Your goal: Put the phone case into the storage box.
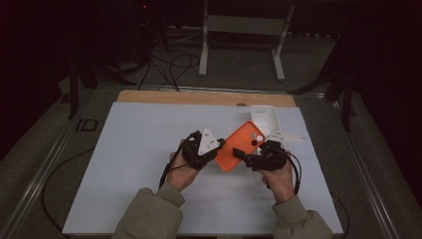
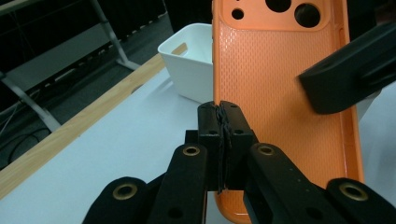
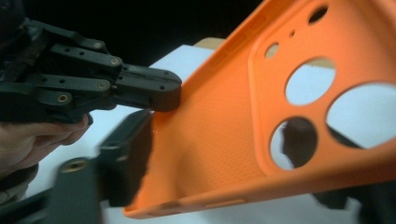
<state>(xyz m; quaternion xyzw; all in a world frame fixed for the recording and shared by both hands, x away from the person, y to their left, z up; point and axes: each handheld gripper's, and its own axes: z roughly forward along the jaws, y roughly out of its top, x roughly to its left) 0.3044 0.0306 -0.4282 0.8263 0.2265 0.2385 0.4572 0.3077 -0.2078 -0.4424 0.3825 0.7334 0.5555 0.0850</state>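
Observation:
An orange phone case [image 1: 238, 145] hangs above the white table top between both grippers. My left gripper [image 1: 219, 147] is shut on its long edge; in the left gripper view the jaws [image 2: 223, 122] pinch the rim of the case [image 2: 280, 93], whose ribbed inside faces the camera. My right gripper [image 1: 245, 155] reaches in from the other side. In the right gripper view its jaws [image 3: 210, 154] straddle the case [image 3: 219, 126]: one blurred finger [image 3: 123, 158] lies on the inside, the other shows through a camera hole. I see no firm grip there. The left gripper [image 3: 156, 93] shows there too.
A white bin [image 1: 264, 119] stands just behind the case at the back right of the white mat [image 1: 149, 149]; it is also in the left gripper view [image 2: 191, 60]. A wooden strip [image 1: 199, 97] edges the far side. A metal stand [image 1: 239, 30] and cables lie on the floor beyond.

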